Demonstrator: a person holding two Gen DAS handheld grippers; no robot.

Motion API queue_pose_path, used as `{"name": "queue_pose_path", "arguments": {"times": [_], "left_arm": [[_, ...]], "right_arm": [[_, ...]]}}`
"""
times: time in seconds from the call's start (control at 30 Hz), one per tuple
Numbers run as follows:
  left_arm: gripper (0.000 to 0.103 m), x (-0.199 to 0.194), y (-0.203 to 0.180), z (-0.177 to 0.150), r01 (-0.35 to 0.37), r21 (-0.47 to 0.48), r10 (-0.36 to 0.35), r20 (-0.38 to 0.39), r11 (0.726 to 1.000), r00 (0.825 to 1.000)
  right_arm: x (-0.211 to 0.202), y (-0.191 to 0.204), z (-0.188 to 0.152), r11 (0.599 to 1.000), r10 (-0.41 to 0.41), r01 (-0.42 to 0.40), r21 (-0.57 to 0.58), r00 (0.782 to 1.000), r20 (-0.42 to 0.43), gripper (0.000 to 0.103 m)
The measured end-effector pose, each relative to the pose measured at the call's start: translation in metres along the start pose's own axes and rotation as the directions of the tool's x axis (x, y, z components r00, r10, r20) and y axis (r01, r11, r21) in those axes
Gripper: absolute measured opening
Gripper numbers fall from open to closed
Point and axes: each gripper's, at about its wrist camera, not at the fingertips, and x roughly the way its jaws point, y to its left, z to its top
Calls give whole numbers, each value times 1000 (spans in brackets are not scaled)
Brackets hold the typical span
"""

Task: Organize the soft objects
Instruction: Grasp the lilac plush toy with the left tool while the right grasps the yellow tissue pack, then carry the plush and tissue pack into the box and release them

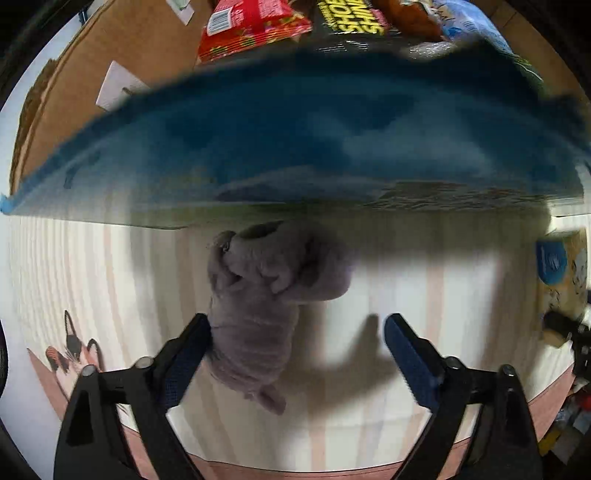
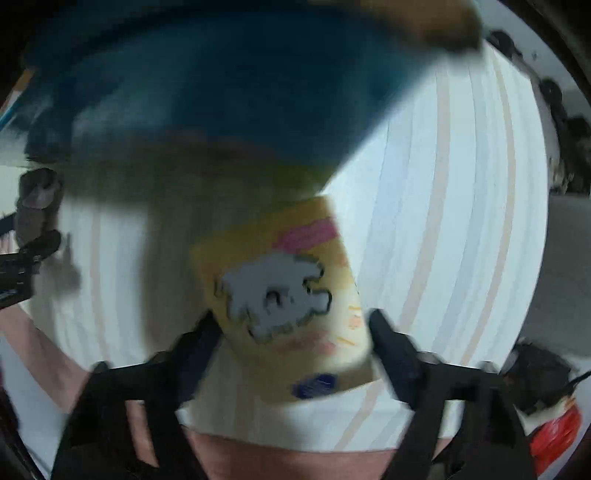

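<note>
A grey plush toy [image 1: 262,295] lies on the striped white cloth [image 1: 424,280], its lower end between the jaws of my left gripper [image 1: 297,343], against the left finger [image 1: 184,365]; the jaws are wide open. A blue bin [image 1: 295,140] fills the view beyond it. My right gripper [image 2: 295,339] is closed on a yellow soft pack with a grey animal print [image 2: 280,295], held just below the blue bin [image 2: 221,85]. The right view is blurred. The grey plush [image 2: 37,199] shows at its far left.
Snack bags, red [image 1: 251,29] and black [image 1: 354,18], lie behind the bin on a brown surface [image 1: 74,85]. A cat picture [image 1: 74,354] is printed on the cloth at lower left. Clutter [image 1: 565,332] stands at the right edge.
</note>
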Motion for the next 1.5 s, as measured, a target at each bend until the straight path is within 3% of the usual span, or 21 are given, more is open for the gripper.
{"name": "queue_pose_path", "arguments": {"times": [0.1,0.17,0.33,0.43,0.47,0.53,0.8,0.93,1.07,1.23,1.27,1.37,1.43,1.5], "left_arm": [[61,-2,-5,-7,20,-3,-20,-10,1000,1000],[53,-3,-5,-15,43,-13,-44,-22,999,999],[53,0,-5,-28,121,-57,-124,-52,991,991],[53,11,0,-33,131,-75,-136,-70,989,988],[52,10,1,-34,132,-76,-136,-60,988,989],[40,11,-1,-41,125,-75,-130,-67,989,989],[40,16,-16,-109,153,-52,-158,-121,987,980],[43,25,-9,-133,234,-118,-249,-130,965,960],[46,29,11,-138,323,-216,-353,-119,922,928],[50,36,8,-133,292,-206,-321,-123,934,939],[50,36,1,-127,282,-199,-310,-127,938,942],[50,38,-23,-119,197,-148,-216,-122,969,969],[48,38,-41,-118,87,-74,-94,-103,993,990],[34,38,-51,-127,60,-58,-65,-88,997,994]], "right_arm": [[2,0,-15,993,99,-96,74,994,-42,70],[5,4,-24,986,149,-144,89,987,-53,70],[9,0,-28,980,146,-143,138,989,-12,75],[17,-5,-32,970,151,-150,193,988,10,75],[15,-5,-35,968,141,-144,204,990,29,71],[15,-5,-44,965,140,-142,220,990,24,70],[27,21,-104,986,130,-122,111,989,-72,69],[26,27,-115,990,118,-113,89,992,-52,72],[23,35,-121,992,101,-99,82,995,-22,86],[20,49,-105,986,117,-114,121,993,-16,86],[27,48,-81,986,116,-113,125,993,-15,86],[27,45,-74,986,100,-96,137,995,-19,85],[27,49,-75,988,67,-65,137,998,-13,82],[32,67,-84,995,-1,1,102,1000,2,70]]}}
